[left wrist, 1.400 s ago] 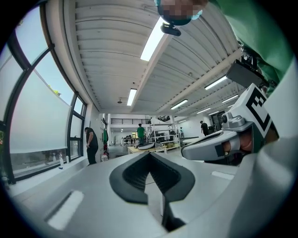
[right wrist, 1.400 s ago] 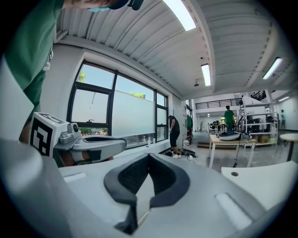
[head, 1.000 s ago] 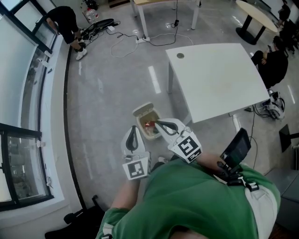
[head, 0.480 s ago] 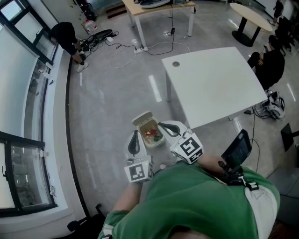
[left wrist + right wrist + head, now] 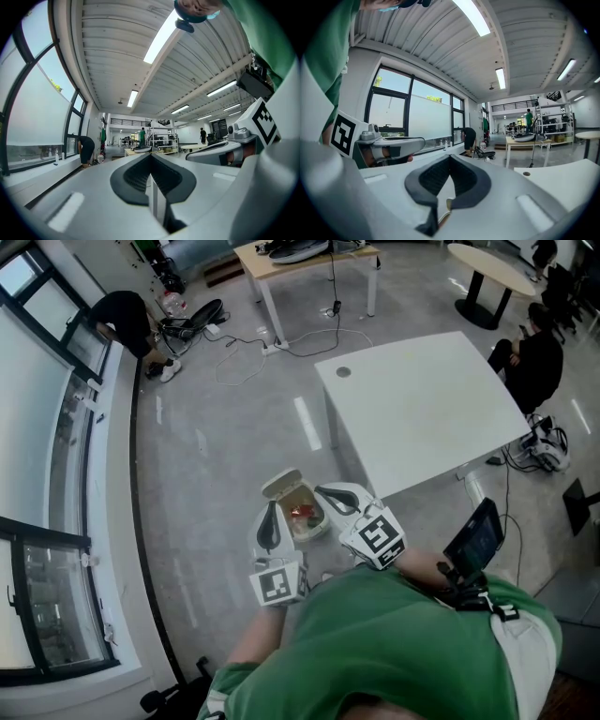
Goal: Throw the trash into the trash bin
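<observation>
One band of tall windows (image 5: 42, 549) runs down the left of the room, with a person in black (image 5: 127, 320) bent over beside it, near a tangle of cables (image 5: 244, 343) on the grey polished floor (image 5: 206, 456). Further right stand a wood-topped table (image 5: 300, 254) and a large white table (image 5: 422, 409), with a seated person (image 5: 539, 367) at the far right. Near the bottom, a person in a green shirt (image 5: 394, 652) holds both grippers out roughly level, side by side above the floor. The left gripper (image 5: 271, 509) has its jaws together with nothing between them and sits just beside the takeaway box (image 5: 286, 488). The box, lid open and red scraps inside, hangs between the two tools. The right gripper (image 5: 318, 490) is clamped on its thin beige edge (image 5: 445, 199).
</observation>
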Available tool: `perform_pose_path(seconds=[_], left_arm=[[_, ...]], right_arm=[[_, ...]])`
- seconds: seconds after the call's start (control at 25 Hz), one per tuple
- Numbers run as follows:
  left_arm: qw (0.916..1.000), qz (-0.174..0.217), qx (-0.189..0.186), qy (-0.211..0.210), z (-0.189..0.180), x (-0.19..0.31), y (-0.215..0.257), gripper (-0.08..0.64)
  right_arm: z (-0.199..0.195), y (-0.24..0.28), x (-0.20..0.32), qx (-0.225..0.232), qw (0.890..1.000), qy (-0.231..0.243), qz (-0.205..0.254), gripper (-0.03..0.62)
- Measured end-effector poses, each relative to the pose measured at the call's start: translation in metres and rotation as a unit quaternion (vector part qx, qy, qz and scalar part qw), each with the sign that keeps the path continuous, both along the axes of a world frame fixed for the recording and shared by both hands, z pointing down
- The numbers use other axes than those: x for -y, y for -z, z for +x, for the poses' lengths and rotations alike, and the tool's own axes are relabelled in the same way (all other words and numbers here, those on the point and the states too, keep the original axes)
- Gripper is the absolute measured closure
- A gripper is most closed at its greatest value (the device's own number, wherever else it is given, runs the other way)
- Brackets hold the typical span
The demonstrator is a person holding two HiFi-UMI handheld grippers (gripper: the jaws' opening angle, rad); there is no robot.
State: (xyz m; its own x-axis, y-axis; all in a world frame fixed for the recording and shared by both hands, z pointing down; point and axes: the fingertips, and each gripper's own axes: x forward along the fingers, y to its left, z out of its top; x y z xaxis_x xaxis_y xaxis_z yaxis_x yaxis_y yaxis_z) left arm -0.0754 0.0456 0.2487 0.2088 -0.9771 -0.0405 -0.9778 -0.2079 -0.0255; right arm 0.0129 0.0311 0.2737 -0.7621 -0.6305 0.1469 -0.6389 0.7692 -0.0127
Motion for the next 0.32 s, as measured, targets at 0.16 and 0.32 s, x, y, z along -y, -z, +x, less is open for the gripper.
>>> perform_pose_path(seconds=[0.16,0.32], left_arm=[[1.0000,0.001,-0.004,0.001,0.0013,-0.0008,0.0017,0.555],[1.0000,0.002,-0.007,-0.002,0.0059,-0.0011,0.0022,0.555]], right_arm=[[-0.0012,0.0012,-0.0024,-0.001,1.000,0.002,0.002,0.589],[-0.0016,0.0035,-0.0044,0.000,1.000,0.007,0.006,0.589]])
